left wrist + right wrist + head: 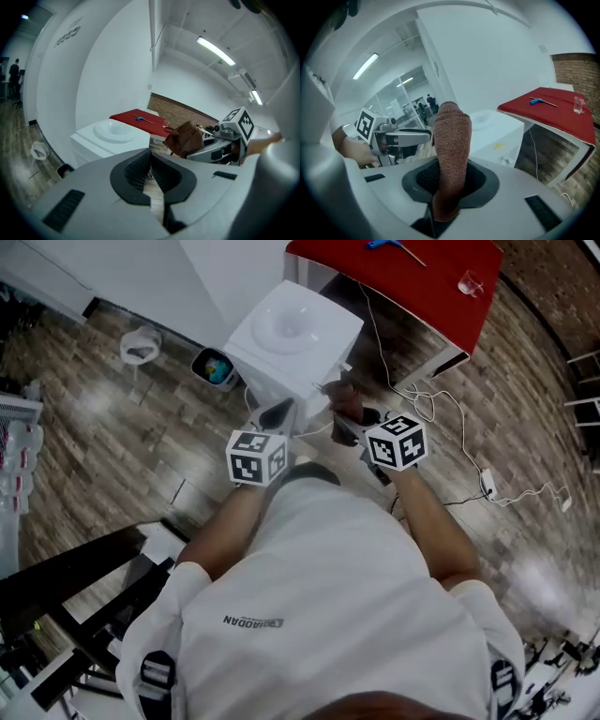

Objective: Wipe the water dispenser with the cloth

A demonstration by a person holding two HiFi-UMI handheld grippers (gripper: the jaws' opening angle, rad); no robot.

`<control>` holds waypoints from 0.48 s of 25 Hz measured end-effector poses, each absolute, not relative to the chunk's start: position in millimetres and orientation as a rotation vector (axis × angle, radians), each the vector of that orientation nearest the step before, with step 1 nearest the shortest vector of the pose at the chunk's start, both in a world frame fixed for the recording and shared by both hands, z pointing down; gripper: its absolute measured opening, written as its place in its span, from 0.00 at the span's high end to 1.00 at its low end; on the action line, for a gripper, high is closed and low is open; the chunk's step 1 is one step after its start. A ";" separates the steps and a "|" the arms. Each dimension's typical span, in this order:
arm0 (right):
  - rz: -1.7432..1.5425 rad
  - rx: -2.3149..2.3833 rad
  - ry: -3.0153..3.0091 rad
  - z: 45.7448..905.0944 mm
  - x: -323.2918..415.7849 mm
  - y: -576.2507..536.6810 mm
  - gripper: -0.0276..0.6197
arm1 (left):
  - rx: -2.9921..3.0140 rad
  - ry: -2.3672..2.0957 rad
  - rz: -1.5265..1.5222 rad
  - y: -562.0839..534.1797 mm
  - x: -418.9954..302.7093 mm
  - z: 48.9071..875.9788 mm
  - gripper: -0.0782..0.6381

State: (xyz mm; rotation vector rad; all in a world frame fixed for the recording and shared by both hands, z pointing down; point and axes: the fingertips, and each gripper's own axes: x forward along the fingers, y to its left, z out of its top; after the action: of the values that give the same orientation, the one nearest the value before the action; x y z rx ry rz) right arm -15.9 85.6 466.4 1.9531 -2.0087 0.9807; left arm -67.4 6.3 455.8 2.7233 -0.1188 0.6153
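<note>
**Cloth clamped in my right hand-held gripper, in front of the dispenser**

My right hand-held gripper (pixel 447 183) is closed on the brown cloth (pixel 452 140), which stands up between the jaws in a folded strip with its top rounded over. My left hand-held gripper (pixel 151 171) has its jaws together with nothing between them, and it sits just beside the right one. The white dispenser (pixel 295 334) stands on the wood floor (pixel 112 437) ahead of me, with its round top basin bare. Both hand-held grippers are at its near edge. The cloth seems to be clear of it, though the head view is dim there. Behind the dispenser, a red counter (pixel 412 287) carries a blue tool (pixel 389 245) and a clear cup (pixel 471 283).
</note>
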 end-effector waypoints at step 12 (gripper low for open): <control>1.037 1.466 -2.097 506.2 -29.0 -3.8 0.82 | 2.679 -0.444 0.553 -52.6 -91.1 445.8 0.89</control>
State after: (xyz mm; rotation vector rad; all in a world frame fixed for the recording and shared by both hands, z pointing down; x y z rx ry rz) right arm -29.0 -3.8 506.2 1.4662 -2.0969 1.0369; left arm -91.1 -52.6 445.8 2.6793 -0.4441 0.5526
